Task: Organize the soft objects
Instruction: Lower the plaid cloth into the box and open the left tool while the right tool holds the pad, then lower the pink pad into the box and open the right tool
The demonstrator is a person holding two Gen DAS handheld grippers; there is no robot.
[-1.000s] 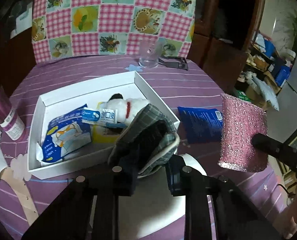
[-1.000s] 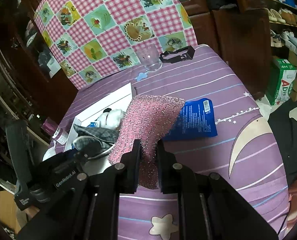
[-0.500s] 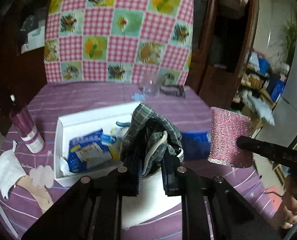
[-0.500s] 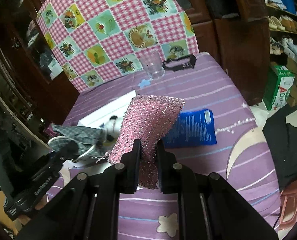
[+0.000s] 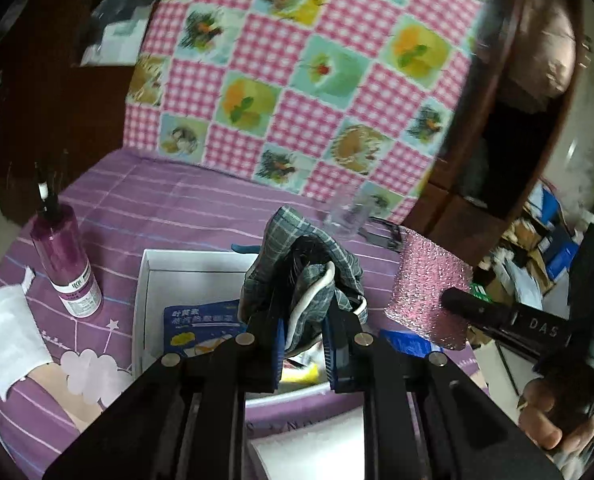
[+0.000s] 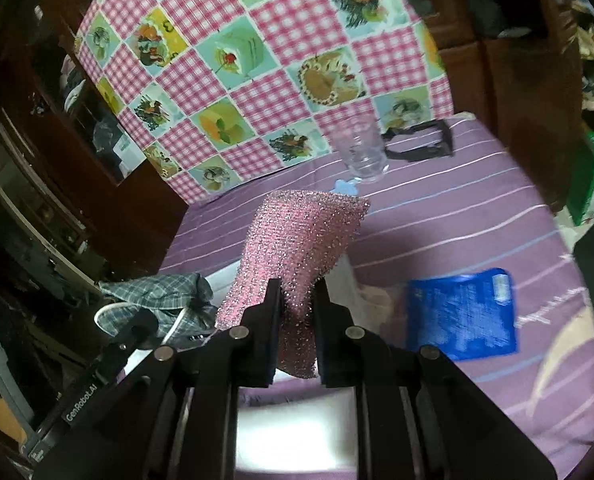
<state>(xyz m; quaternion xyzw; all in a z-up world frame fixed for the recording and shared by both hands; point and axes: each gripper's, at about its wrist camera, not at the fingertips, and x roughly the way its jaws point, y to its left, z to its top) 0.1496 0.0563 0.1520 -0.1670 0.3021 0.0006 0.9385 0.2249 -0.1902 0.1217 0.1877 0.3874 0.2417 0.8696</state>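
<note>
My left gripper (image 5: 305,320) is shut on a grey checked slipper (image 5: 297,248) with white trim and holds it up over the near end of the white box (image 5: 147,280). My right gripper (image 6: 297,292) is shut on a pink glittery scouring cloth (image 6: 297,236), which stands upright from its pads. In the left wrist view the pink cloth (image 5: 429,280) hangs in the air just right of the slipper. The right wrist view has the slipper (image 6: 157,292) low on the left. A blue printed packet (image 5: 193,320) lies in the box.
On the purple striped tablecloth are a dark pink bottle (image 5: 65,260), a white tissue (image 5: 5,332), a clear glass (image 6: 363,148), a black clip-like thing (image 6: 421,144) and a blue pack (image 6: 461,312). A checked cloth hangs behind. A person's hand (image 5: 553,412) grips the right tool.
Both grippers have risen above the table with their loads. The slipper, which rested on the box's near edge, now hangs in the air. The pink cloth stays to its right.
</note>
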